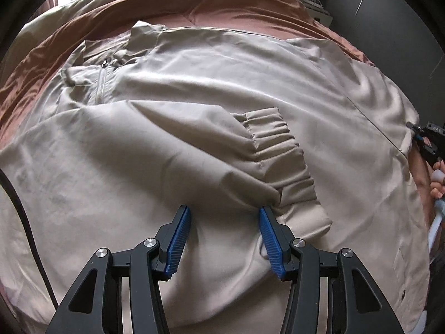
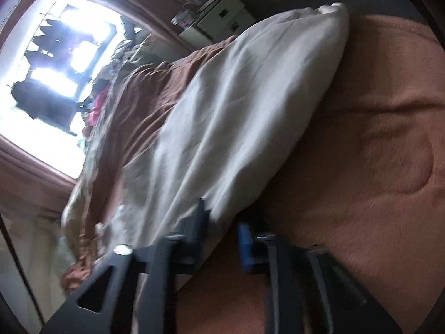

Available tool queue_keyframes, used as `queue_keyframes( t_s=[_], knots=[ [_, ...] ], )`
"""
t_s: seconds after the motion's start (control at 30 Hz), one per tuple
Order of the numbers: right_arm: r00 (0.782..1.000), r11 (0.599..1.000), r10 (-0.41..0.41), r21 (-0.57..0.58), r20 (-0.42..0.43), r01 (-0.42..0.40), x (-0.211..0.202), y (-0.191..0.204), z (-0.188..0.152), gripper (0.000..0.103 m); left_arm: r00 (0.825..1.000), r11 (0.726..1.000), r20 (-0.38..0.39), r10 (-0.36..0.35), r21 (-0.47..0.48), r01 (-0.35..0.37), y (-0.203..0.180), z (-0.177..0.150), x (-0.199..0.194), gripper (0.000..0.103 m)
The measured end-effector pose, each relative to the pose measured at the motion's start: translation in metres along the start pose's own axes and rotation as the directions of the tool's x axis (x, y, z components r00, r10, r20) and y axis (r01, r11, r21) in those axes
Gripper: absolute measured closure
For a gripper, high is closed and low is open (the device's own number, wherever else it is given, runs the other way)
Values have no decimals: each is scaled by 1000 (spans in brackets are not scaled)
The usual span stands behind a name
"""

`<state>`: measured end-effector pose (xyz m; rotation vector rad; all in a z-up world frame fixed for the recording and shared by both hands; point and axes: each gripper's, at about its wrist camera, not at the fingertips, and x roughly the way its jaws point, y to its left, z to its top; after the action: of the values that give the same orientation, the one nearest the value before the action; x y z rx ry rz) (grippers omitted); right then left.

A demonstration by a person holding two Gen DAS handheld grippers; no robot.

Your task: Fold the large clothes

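One beige jacket [image 1: 222, 83] lies spread flat on a rust-brown bedspread [image 1: 236, 2], a sleeve [image 1: 194, 150] folded across its front. My left gripper [image 1: 224, 222] hovers wide open, holding nothing, right finger beside the ribbed cuff [image 1: 278, 150]. My right gripper [image 2: 224, 222] is blurred at the jacket's hem edge; I cannot tell its grip. Bright window [image 2: 55, 55] and white boxes [image 2: 219, 19] sit beyond the bed.

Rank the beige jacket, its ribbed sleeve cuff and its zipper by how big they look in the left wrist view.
Largest to smallest:
1. beige jacket
2. ribbed sleeve cuff
3. zipper

The cuff lies nearer the camera, which enlarges it somewhat.
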<state>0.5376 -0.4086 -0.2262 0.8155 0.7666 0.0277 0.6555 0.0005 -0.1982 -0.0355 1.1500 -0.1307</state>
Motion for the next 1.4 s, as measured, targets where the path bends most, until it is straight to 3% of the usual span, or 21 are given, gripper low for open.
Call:
queue_keyframes(
  t_s=[0.1,0.33,0.5,0.73,1.0,1.13,1.27,1.4],
  knots=[
    [999,998,7,-65,39,-4,-14,21,-5,101,1000,1000,11,-3,-12,3,0,-5,-8,51],
    [990,978,114,-184,87,-96,-64,80,-16,102,999,1000,41,-22,15,21,5,-21,-32,51],
    [977,947,202,-265,64,-179,-93,135,-42,102,998,1000,66,-21,-9,22,23,-28,-56,51],
    [964,906,265,-341,-4,-250,-108,195,-87,102,993,999,114,-12,-37,16,56,-43,-103,51],
    [947,866,288,-384,-142,-321,-94,213,-135,102,988,997,157,12,-72,0,105,-73,-151,51],
    [940,858,254,-395,-226,-327,-63,223,-155,102,985,994,173,18,-107,0,129,-90,-167,51],
    [932,881,157,-380,-327,-282,-19,230,-171,101,984,989,179,13,-145,13,148,-105,-174,51],
    [921,912,107,-332,-375,-241,10,220,-177,100,985,989,170,20,-147,6,156,-117,-180,51]
  ],
)
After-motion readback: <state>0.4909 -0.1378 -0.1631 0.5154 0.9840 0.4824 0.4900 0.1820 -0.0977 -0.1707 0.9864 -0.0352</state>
